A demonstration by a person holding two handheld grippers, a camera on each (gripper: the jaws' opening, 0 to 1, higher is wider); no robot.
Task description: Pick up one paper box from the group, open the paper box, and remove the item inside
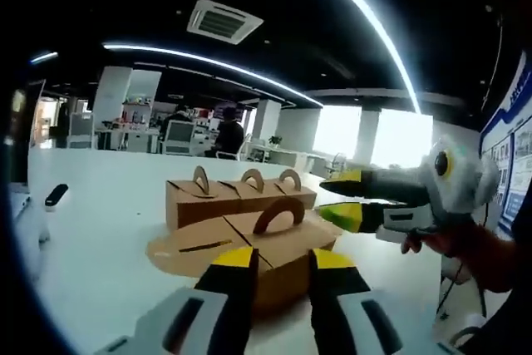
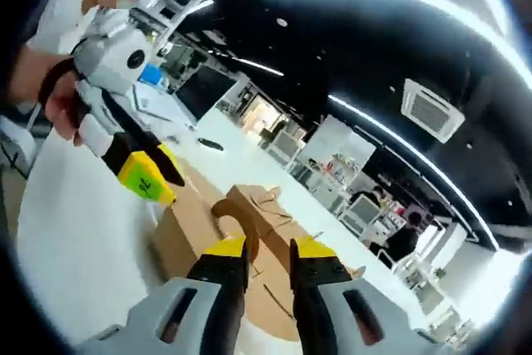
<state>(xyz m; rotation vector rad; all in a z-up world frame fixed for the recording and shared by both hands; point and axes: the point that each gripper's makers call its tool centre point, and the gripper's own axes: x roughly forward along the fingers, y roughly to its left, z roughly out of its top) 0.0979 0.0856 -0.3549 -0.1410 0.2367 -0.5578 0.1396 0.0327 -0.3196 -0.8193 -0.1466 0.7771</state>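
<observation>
A brown paper box [image 1: 287,247] with an arched handle [image 1: 278,214] lies on the white table [image 1: 100,239], a rounded flap [image 1: 187,248] spread to its left. My left gripper [image 1: 284,259] is open right in front of the box, which shows in the gap between the yellow-tipped jaws. My right gripper [image 1: 342,197] comes in from the right, open, tips beside the box's right end. In the right gripper view, my right gripper [image 2: 268,248] hovers over the box [image 2: 187,226], just right of the handle [image 2: 241,215]. The left gripper [image 2: 154,176] is at its near edge.
Behind the near box a row of similar handled boxes [image 1: 241,193] stands together. A small black object [image 1: 56,195] lies far left on the table. A hand [image 1: 465,243] holds the right gripper. People sit at desks [image 1: 226,135] in the office behind.
</observation>
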